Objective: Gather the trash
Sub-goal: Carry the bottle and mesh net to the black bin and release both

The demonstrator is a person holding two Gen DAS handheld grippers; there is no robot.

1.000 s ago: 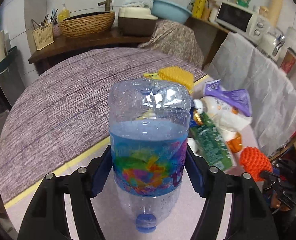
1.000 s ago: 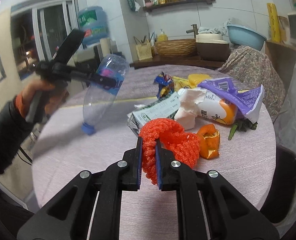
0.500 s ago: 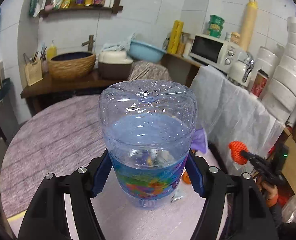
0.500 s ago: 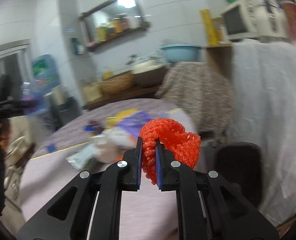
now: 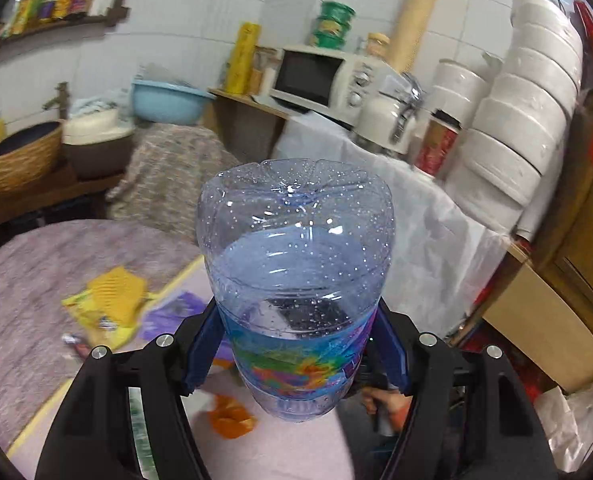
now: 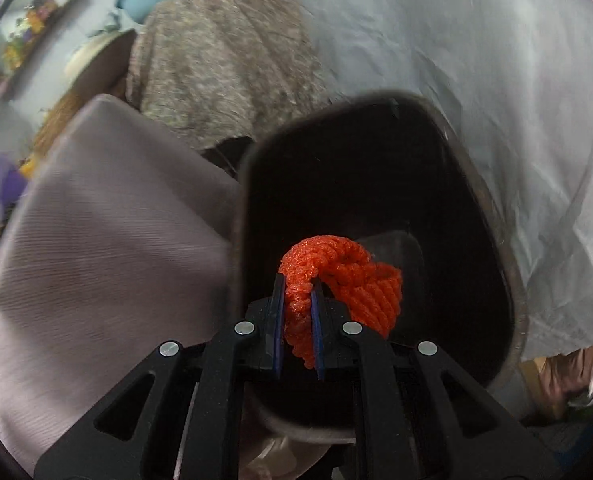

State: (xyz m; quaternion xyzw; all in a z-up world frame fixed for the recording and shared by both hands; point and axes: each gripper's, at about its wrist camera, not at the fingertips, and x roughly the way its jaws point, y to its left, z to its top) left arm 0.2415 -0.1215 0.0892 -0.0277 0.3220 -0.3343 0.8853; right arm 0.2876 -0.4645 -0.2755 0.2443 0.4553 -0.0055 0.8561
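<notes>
My left gripper [image 5: 296,344] is shut on a clear plastic bottle [image 5: 296,264] with a colourful label, held upside down above the round table [image 5: 36,272]. My right gripper [image 6: 298,320] is shut on an orange foam net [image 6: 344,276] and holds it over the open mouth of a dark trash bin [image 6: 376,168] beside the table [image 6: 108,248]. On the table in the left wrist view lie a yellow wrapper [image 5: 112,300], a purple wrapper [image 5: 172,312] and orange peel [image 5: 232,420].
A white cloth-covered counter [image 5: 436,232] with a microwave [image 5: 328,76] and stacked white containers [image 5: 520,128] stands behind the table. A patterned cloth [image 6: 224,64] covers something past the bin. A white sheet [image 6: 496,100] hangs to the bin's right.
My right gripper swung with the orange net from the table to over the bin. My left gripper lifted the bottle and turned right.
</notes>
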